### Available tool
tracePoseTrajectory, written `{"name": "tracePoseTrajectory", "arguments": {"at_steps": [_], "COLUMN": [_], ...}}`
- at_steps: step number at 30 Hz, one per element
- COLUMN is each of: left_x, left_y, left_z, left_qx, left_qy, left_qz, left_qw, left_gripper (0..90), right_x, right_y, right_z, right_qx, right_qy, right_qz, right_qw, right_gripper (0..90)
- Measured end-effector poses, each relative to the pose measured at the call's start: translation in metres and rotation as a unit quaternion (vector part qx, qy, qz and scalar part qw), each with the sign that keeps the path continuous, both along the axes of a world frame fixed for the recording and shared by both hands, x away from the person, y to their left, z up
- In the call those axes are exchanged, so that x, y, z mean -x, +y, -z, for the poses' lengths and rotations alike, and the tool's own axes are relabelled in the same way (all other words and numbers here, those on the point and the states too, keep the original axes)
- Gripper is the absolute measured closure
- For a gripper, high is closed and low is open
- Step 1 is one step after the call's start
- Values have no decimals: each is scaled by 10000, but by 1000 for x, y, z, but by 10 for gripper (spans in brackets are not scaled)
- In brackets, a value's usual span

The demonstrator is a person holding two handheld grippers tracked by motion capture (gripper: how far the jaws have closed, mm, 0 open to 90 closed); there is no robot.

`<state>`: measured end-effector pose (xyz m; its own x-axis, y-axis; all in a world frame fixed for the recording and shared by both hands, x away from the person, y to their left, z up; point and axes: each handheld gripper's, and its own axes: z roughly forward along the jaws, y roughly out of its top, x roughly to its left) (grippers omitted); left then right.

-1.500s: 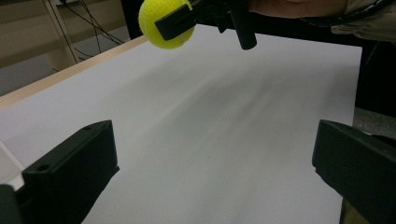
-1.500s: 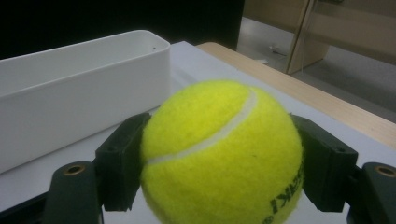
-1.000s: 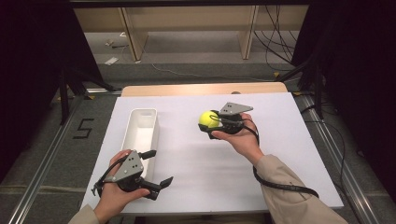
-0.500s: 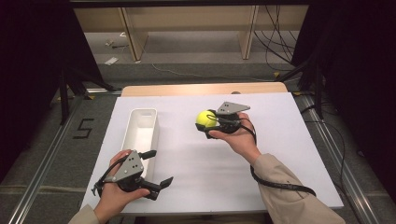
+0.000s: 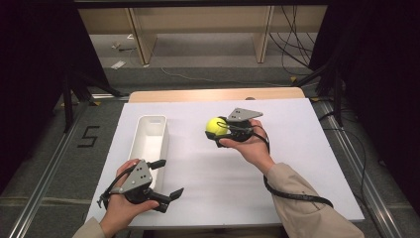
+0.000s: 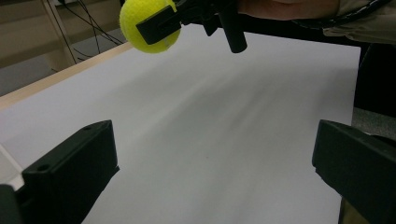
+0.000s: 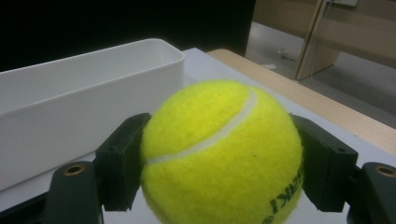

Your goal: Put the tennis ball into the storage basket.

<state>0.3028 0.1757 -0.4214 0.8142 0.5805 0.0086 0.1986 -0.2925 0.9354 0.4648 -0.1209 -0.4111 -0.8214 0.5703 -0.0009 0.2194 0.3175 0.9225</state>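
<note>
A yellow tennis ball point(image 5: 216, 126) hangs above the middle of the white table, and my right gripper point(image 5: 217, 131) is shut on it, both black pads pressing its sides. In the right gripper view the ball point(image 7: 222, 154) sits between the jaws, with the white bin point(image 7: 84, 93) behind it to the left. My left gripper point(image 5: 167, 179) stands open near the table's front left edge, nothing between its fingers. From the left gripper view, the held ball point(image 6: 148, 25) and the right gripper point(image 6: 187, 18) appear at the top.
A long white bin point(image 5: 150, 139) lies on the left of the white table point(image 5: 307, 163), just beyond my left hand. Wooden shelving legs and cables are on the floor past the table's far edge. Dark curtains flank both sides.
The right gripper with the ball has drifted very slightly to the left. The left gripper has stayed where it was.
</note>
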Motion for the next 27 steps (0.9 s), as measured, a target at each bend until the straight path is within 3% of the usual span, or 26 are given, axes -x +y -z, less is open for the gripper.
{"name": "tracePoseTrajectory", "arguments": {"at_steps": [27], "left_x": [0], "left_y": [0], "left_z": [0], "left_qx": [-2], "left_qy": [-5], "left_qz": [5], "left_qw": [10000], "left_gripper": [0], "right_x": [-1], "right_y": [8], "right_z": [-3], "right_qx": [-52], "right_qy": [-35], "right_qz": [-50], "right_qw": [10000], "right_gripper": [270]}}
